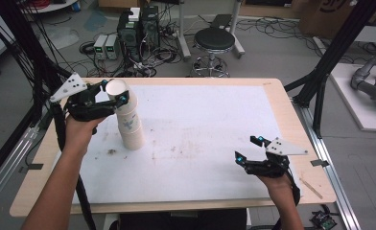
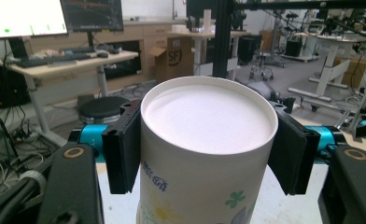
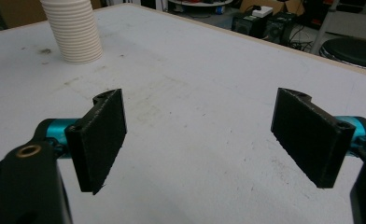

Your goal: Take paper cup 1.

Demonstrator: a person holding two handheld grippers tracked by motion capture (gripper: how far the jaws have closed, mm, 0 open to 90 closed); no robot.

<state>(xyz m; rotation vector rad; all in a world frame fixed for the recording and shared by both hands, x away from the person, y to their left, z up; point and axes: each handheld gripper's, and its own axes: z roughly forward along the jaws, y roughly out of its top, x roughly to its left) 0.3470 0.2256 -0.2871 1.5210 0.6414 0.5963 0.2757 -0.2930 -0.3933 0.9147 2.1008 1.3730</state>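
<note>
Left tongs (image 1: 110,94) clamped, right tongs (image 1: 248,148) agape.

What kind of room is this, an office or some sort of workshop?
Most likely a robotics or electronics lab. Computer towers sit on the floor among tangled cables, monitors stand on a desk, and a person works at a white-topped table framed by black metal struts.

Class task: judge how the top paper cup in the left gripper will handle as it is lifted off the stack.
The top paper cup looks thin-walled, so hard squeezing by the left gripper probably dents it. It is likely very light. The tall stack beneath may tip if the cups stick together.
</note>
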